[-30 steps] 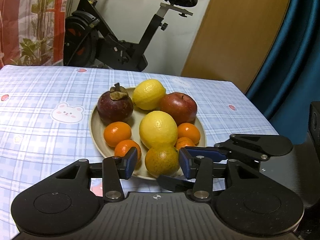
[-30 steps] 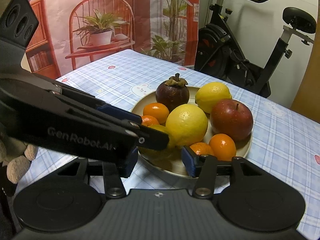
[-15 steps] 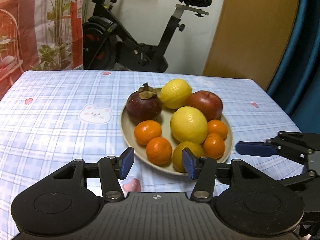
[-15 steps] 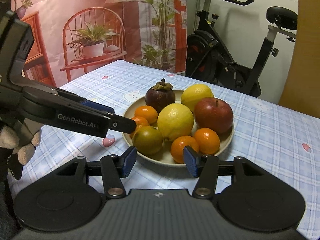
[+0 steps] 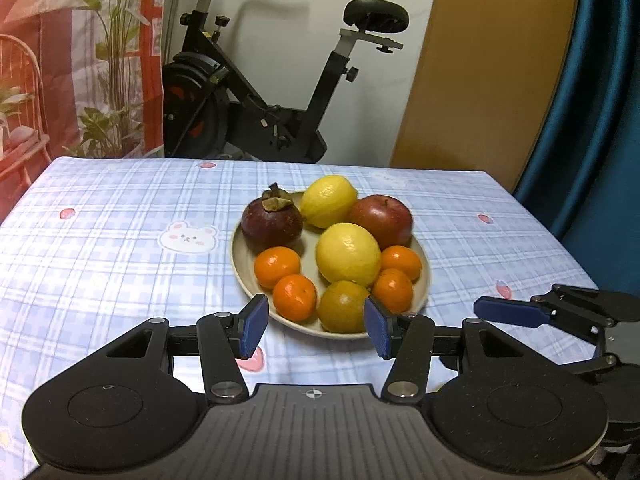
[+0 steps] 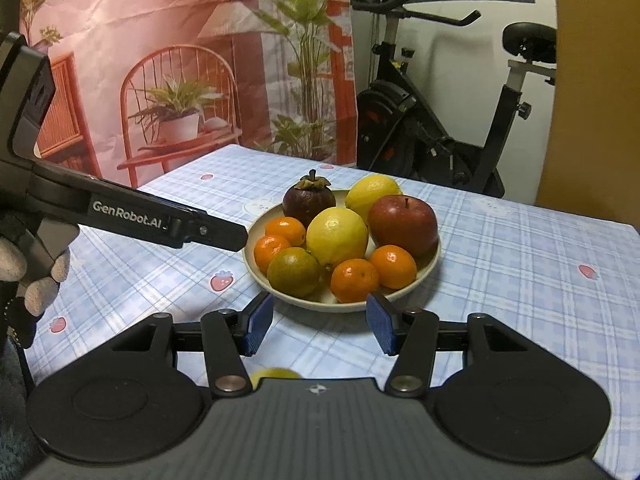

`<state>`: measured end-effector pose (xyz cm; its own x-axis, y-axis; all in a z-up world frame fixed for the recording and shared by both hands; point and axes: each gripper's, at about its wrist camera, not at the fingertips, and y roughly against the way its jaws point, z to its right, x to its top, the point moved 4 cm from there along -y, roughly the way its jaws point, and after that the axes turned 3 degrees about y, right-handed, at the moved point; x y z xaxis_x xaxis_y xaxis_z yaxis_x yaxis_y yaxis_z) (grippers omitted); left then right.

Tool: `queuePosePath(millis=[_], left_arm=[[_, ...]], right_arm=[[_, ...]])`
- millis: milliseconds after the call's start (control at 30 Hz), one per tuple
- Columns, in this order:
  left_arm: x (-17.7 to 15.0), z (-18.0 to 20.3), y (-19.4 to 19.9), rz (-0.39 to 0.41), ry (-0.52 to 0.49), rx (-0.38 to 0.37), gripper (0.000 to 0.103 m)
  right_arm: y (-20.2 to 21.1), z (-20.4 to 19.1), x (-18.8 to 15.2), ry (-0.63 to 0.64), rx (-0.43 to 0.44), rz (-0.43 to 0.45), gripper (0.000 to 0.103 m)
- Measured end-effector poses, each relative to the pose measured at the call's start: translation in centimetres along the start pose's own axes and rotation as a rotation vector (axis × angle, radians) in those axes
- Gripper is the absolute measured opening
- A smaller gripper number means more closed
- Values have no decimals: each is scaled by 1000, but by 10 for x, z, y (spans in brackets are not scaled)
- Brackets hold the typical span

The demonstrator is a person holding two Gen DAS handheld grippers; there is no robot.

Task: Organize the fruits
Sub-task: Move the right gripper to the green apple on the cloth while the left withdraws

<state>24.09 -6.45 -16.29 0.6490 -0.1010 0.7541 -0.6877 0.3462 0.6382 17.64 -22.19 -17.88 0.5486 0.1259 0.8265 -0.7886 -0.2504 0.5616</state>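
Jaws apart, empty; yellow thing (image 6: 275,374) half-hidden.

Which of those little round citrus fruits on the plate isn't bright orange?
The greenish-brown one at the plate's near edge, in front of the big lemon. The four others are bright orange.

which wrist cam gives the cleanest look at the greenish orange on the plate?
Right wrist. There the greenish orange sits at the plate's near rim, fully visible, with nothing in front of it. In the left wrist view the same fruit is partly cut off at its right edge by the left gripper's blue pad.
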Motion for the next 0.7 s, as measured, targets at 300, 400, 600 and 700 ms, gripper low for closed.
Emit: queuePosePath(millis=[300, 400, 600, 700], left_arm=[[-16, 16, 22, 8, 4, -7, 55], [-22, 21, 29, 12, -7, -11, 56], [-34, 24, 39, 8, -11, -2, 56], [-42, 25, 44, 0, -15, -10, 55]], right_arm=[[26, -11, -15, -53, -4, 50, 55], [30, -16, -20, -47, -14, 58, 55], [40, -26, -31, -53, -33, 90, 55], [42, -29, -33, -44, -35, 92, 55]])
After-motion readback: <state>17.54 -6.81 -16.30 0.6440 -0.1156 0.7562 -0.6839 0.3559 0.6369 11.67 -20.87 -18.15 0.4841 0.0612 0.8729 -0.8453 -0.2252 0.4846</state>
